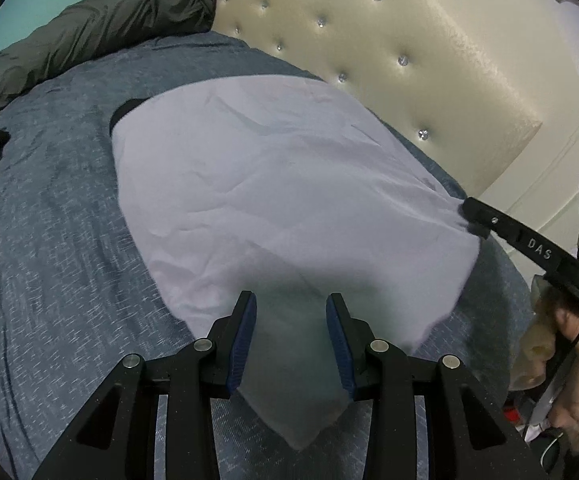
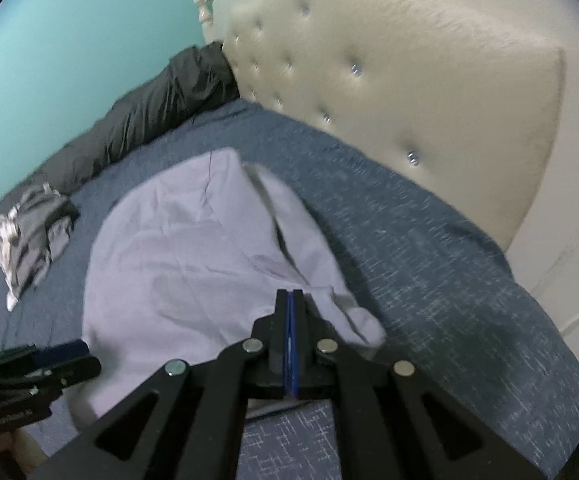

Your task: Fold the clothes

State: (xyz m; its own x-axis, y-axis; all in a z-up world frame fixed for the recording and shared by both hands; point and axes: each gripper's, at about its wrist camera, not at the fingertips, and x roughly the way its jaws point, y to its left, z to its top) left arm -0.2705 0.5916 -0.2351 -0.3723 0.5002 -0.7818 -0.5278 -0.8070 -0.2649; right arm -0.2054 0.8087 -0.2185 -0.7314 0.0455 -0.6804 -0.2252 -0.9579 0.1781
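On the bed (image 1: 49, 208), the pale shirt (image 1: 273, 184) stretches lengthwise away from both tongs: left tongs (image 1: 292, 336) part-open around its near hem, right tongs (image 2: 292, 320) clamped on its corner.

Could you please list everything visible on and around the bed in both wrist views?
Garment: one, pale lilac, spread on the bed's middle, near corners lifted.
Bedspread: one, mottled blue, covering the bed.
Headboard: one, cream, tufted with crystal buttons, along the bed's right edge.
Rolled bedding: one, dark olive-grey, along the far edge by the wall.
Clothes pile: one, grey and white, far left on the bedspread.
Wall: teal, behind the bed.
Left gripper: black with blue pads, cloth between its fingers.
Right gripper: black, shut on the garment's edge.
Hand: one, holding the right gripper's handle.
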